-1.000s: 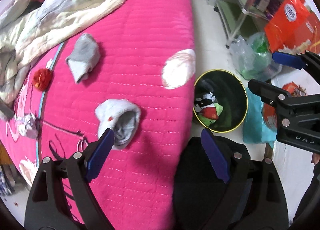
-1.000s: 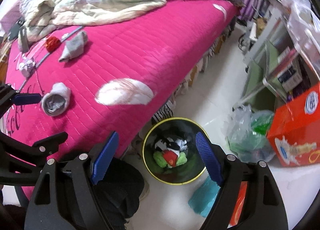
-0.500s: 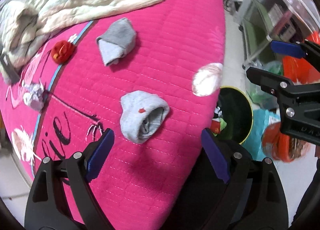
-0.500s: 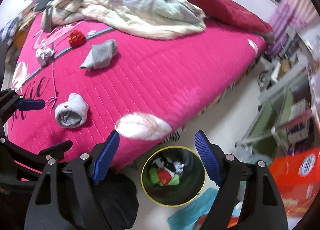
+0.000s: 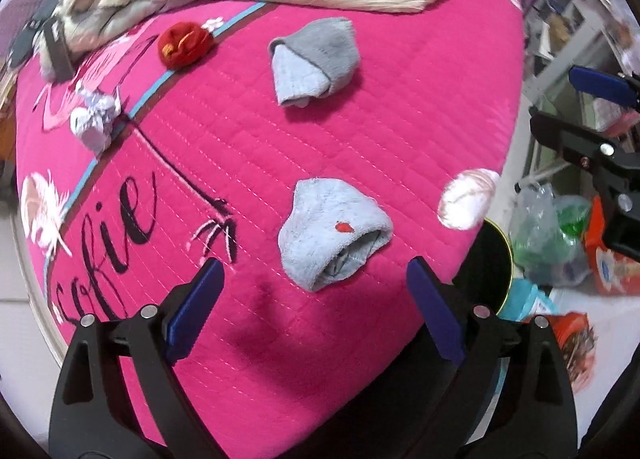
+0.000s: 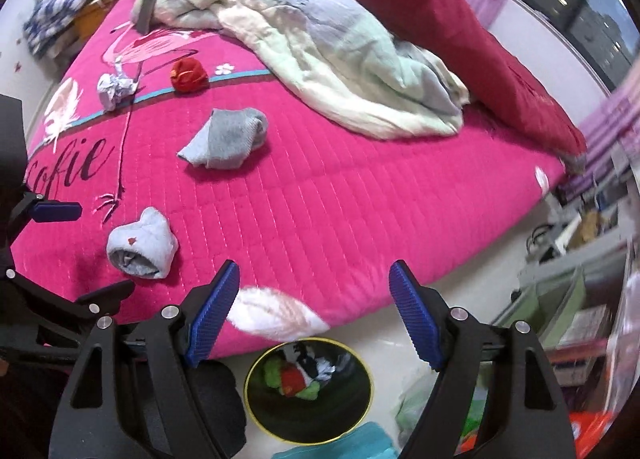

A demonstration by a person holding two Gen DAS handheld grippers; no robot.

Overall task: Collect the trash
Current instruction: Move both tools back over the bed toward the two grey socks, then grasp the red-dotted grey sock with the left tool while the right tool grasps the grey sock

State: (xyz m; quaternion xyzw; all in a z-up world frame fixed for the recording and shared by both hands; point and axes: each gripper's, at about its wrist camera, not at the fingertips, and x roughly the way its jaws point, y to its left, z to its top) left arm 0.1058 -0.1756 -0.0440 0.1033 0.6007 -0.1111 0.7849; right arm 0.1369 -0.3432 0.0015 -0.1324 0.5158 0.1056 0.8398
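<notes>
The trash bin [image 6: 308,391], black with a yellow rim, stood on the pale floor just beside the near edge of the bed [image 6: 320,195]; inside it lay a small heap of red, green and black-and-white scraps [image 6: 300,375], filling only the bottom. In the left wrist view only a sliver of the bin [image 5: 498,259] showed past the bed's corner. On the pink quilt, a crumpled paper ball [image 5: 95,121] and a red wad [image 5: 182,44] lay near the far side, close to a rumpled pale blanket [image 6: 340,71]; a rolled grey sock [image 5: 314,59] lay mid-bed, and a pale blue sock [image 5: 332,233] with a red spot lay nearer the edge. The left gripper [image 5: 316,307] hung above the quilt, the blue sock just beyond its tips; its jaws had just been opening and stood wide with nothing between them. The right gripper [image 6: 314,311] hovered over the bed's edge and the bin, jaws spread, empty. A clear plastic bag [image 5: 548,235] with green inside sat on the floor beyond the bin.
</notes>
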